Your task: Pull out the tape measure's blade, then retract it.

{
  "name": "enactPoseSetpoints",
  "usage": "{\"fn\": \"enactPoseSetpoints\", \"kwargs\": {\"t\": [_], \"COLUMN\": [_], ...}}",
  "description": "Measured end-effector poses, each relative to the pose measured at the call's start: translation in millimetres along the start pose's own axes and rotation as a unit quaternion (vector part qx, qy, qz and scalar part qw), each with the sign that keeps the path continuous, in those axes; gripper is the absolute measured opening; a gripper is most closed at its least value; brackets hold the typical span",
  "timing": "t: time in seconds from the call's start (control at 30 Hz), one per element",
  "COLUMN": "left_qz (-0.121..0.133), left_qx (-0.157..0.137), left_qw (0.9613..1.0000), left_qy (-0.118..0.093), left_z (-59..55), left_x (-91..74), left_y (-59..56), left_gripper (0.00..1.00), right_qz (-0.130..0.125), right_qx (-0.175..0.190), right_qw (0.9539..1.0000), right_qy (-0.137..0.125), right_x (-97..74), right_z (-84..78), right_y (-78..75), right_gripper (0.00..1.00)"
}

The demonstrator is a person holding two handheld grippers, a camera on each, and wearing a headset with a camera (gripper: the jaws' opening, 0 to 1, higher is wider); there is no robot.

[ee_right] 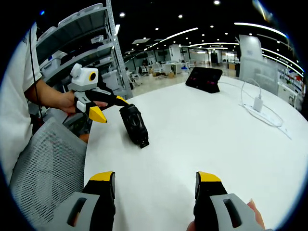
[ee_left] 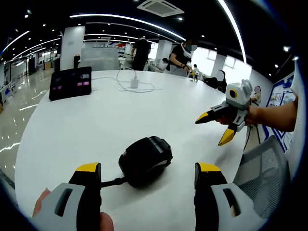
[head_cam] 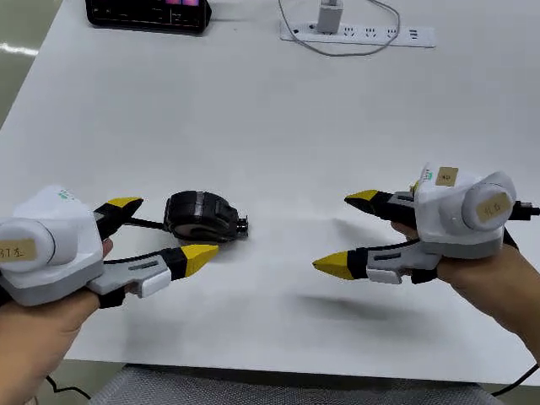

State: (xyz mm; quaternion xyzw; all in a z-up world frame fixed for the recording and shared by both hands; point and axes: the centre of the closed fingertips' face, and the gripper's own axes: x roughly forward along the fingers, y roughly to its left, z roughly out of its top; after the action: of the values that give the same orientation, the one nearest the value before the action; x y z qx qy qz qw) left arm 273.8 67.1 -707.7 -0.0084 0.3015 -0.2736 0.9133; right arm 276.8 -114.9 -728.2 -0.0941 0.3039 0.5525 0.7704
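The left gripper [head_cam: 164, 228] has its jaws spread wide. The black tape measure [head_cam: 201, 217] lies on the white table [head_cam: 253, 101] just ahead of its tips, between them but unclamped (a thin strap [head_cam: 148, 224] runs back toward one jaw). The right gripper [head_cam: 335, 231], jaws also apart and holding nothing, faces the tape measure from well apart.
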Motion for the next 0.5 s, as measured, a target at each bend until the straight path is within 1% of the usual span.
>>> {"fn": "enactPoseSetpoints", "kwargs": {"t": [0.1,0.27,0.33,0.5], "left_qz": [-0.005,-0.017,-0.018,-0.02], "left_qx": [0.005,0.011,0.019,0.026], "left_qw": [1.0,0.9998,0.9996,0.9994], "left_qy": [0.002,0.005,0.007,0.012], "left_z": [-0.2,-0.8,-2.4,-5.9], "left_x": [-1.6,-5.2,-7.1,-12.1], "left_y": [-1.2,-3.7,-3.6,-2.9], "left_gripper": [0.76,0.77,0.78,0.79], "right_qz": [-0.004,-0.008,-0.012,-0.021], "right_qx": [-0.001,-0.005,-0.005,-0.003], "right_qw": [1.0,1.0,0.9999,0.9998], "right_qy": [0.001,0.001,0.002,0.003], "right_x": [-3.5,-8.6,-10.8,-17.9], "right_z": [-1.9,-5.7,-8.3,-12.8], "right_y": [-0.6,2.9,2.4,0.8], "right_gripper": [0.66,0.68,0.68,0.69]}}
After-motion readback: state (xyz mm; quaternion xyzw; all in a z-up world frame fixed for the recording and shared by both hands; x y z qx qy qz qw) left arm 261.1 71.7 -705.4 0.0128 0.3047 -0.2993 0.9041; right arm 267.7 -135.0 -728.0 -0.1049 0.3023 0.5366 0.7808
